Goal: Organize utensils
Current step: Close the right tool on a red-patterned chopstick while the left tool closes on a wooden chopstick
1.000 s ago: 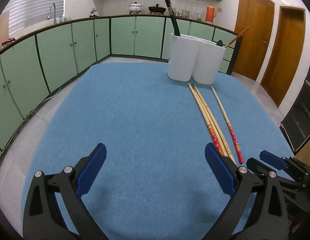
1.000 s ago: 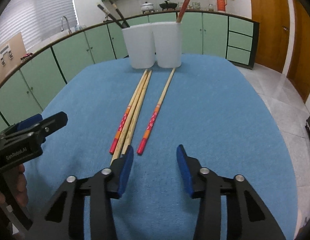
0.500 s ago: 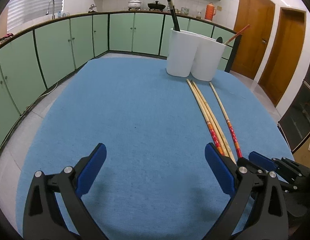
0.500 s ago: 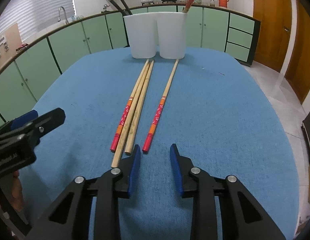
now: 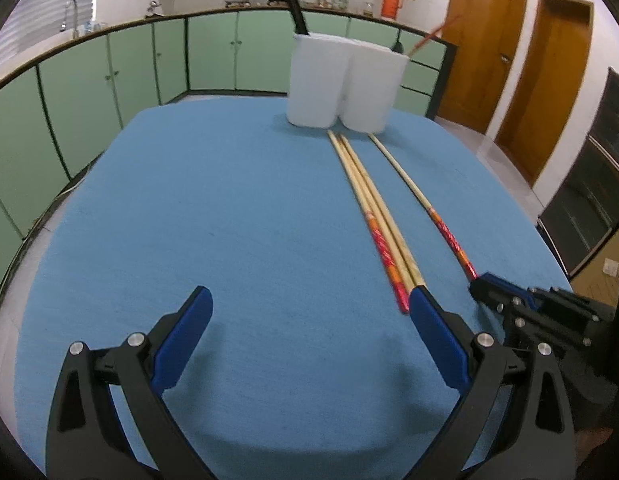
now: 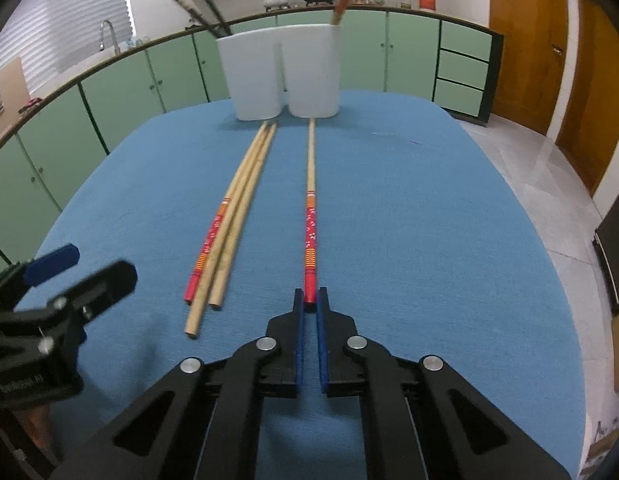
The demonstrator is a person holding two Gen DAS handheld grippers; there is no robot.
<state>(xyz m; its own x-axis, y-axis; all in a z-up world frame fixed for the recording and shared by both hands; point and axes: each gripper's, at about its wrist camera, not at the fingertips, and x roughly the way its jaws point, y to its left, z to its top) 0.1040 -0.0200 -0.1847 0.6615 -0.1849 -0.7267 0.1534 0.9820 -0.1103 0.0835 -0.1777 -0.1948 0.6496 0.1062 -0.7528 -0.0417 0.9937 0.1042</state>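
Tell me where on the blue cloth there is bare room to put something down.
Free: the wide blue cloth left of the three grouped bamboo chopsticks, and the stretch right of the single red-ended chopstick. Crowded: the strip before the white twin-cup holder, where both grippers' fingers meet the chopstick ends.

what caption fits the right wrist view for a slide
Right gripper shut on the red end of a lone chopstick, three more beside it, white holder behind.
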